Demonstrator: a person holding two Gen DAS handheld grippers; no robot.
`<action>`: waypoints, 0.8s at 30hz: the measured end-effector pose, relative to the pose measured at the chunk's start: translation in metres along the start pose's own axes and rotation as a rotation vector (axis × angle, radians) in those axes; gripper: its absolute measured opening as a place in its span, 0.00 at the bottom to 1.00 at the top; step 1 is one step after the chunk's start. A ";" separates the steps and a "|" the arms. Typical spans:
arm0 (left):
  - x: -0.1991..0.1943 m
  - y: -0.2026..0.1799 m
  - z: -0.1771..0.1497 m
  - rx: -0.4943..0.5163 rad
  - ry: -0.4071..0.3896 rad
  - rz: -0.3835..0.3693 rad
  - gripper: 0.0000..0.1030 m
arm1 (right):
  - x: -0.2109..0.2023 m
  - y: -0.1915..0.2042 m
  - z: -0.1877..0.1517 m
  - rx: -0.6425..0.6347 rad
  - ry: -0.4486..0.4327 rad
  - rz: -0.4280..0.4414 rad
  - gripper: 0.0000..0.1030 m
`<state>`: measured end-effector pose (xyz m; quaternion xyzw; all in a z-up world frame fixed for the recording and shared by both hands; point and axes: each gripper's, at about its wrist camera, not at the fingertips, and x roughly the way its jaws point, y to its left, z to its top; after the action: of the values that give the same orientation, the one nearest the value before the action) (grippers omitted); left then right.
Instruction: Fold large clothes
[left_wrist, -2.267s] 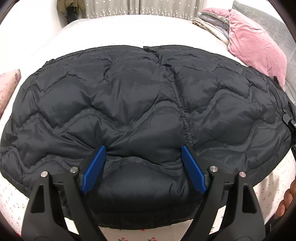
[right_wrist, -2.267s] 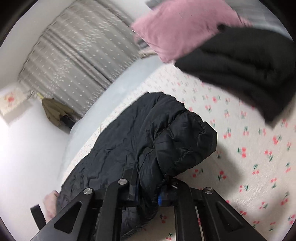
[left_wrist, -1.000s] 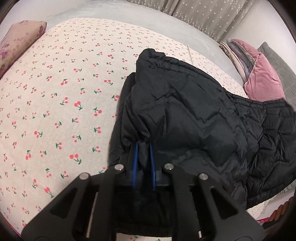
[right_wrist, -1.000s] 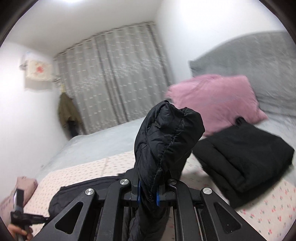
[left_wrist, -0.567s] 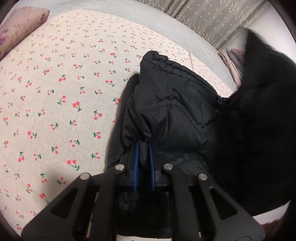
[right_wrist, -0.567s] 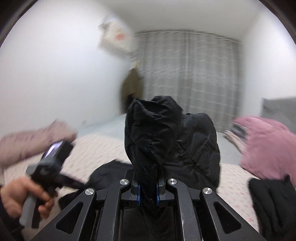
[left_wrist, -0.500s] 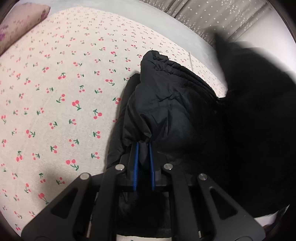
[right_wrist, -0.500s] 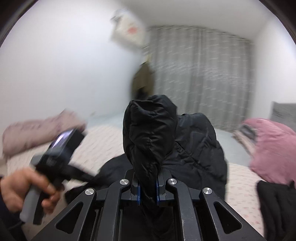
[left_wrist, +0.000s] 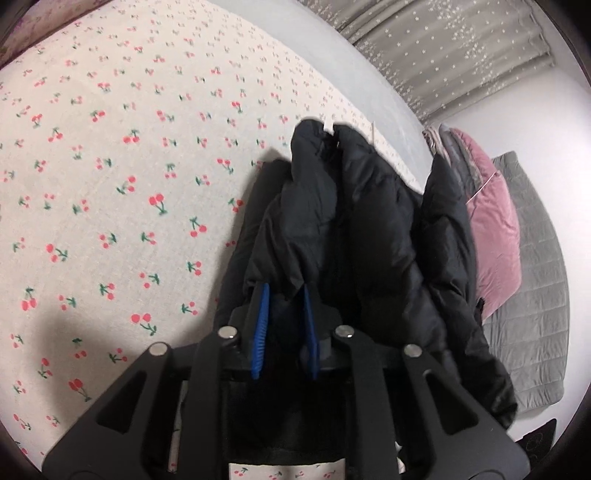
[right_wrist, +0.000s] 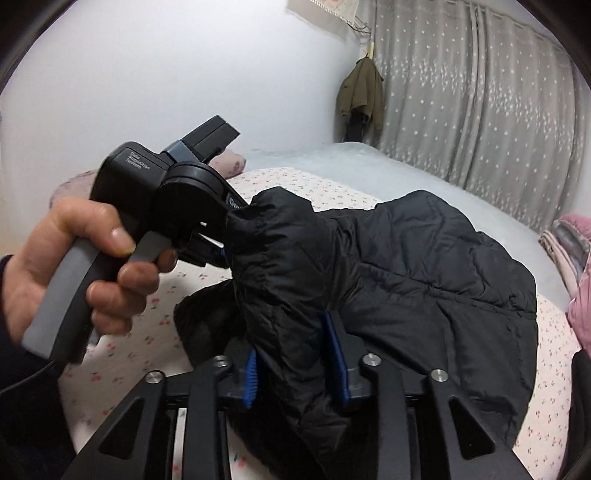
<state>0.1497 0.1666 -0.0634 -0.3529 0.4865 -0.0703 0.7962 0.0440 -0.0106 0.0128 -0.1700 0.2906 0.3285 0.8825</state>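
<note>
A black quilted puffer jacket (left_wrist: 373, 240) is bunched and held up over the cherry-print bed sheet (left_wrist: 110, 177). My left gripper (left_wrist: 284, 291) has its blue pads a little apart with a fold of the jacket between them. My right gripper (right_wrist: 295, 339) has its pads wider apart, with a thick fold of the jacket (right_wrist: 388, 273) still lying between them. In the right wrist view the hand-held left gripper body (right_wrist: 159, 199) is close on the left, its tip at the jacket's edge.
A pink pillow (left_wrist: 491, 221) and a grey quilted headboard cushion (left_wrist: 535, 295) are at the right. Grey dotted curtains (right_wrist: 480, 92) and a hanging olive coat (right_wrist: 360, 96) stand behind the bed. A pale pillow (right_wrist: 231, 162) lies at the bed's far left.
The right gripper has swung the jacket end over to meet the left gripper. Both grippers' pads have parted from a tight pinch, the right more than the left.
</note>
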 end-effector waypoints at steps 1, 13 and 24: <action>-0.004 0.000 0.000 0.000 -0.011 -0.003 0.30 | -0.009 -0.007 0.002 0.017 -0.009 0.022 0.48; -0.045 -0.046 -0.006 0.122 -0.142 -0.138 0.59 | -0.048 -0.135 -0.027 0.524 -0.013 0.000 0.77; -0.050 -0.094 -0.028 0.383 -0.241 0.074 0.62 | 0.031 -0.069 -0.021 0.264 0.135 -0.018 0.77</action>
<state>0.1224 0.1057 0.0245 -0.1829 0.3784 -0.0894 0.9030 0.1016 -0.0564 -0.0157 -0.0770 0.3886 0.2675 0.8784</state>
